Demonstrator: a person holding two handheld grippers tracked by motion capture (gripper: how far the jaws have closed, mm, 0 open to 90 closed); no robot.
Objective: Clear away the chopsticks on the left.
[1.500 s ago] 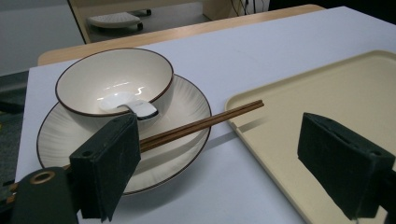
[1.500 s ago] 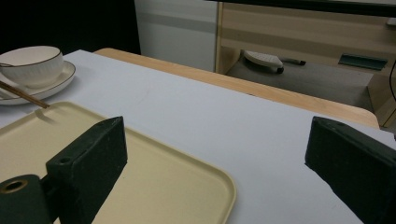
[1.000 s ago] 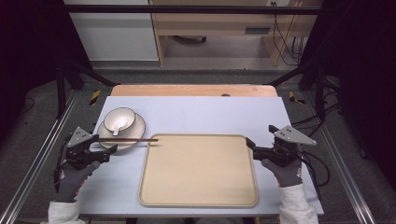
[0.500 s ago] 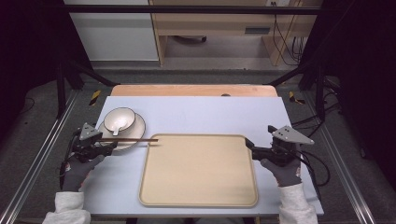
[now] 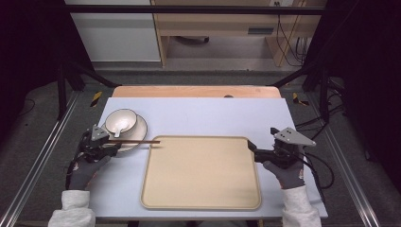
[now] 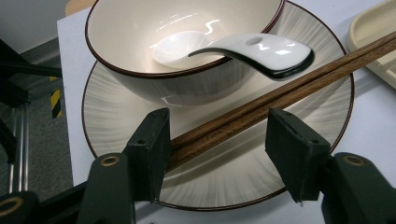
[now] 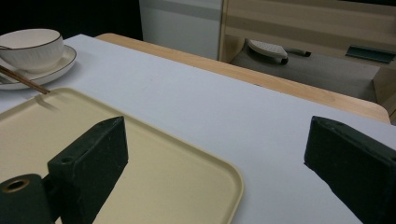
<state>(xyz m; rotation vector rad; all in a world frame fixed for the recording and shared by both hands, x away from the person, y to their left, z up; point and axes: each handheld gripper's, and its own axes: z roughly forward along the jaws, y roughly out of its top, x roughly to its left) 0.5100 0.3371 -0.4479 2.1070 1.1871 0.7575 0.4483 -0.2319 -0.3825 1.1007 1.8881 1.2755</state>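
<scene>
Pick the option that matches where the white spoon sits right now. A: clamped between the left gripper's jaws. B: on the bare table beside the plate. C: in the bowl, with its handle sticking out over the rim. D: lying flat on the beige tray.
C: the left gripper view shows the white spoon with its scoop inside the bowl and its handle reaching out over the rim, above the chopsticks.

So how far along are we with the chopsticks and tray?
Done: nothing sits on the tray yet. In hand: the left gripper, jaws open, straddles the chopsticks lying across the plate beside the bowl and spoon. The right gripper hangs open at the tray's corner. Left: gripping, lifting.
</scene>
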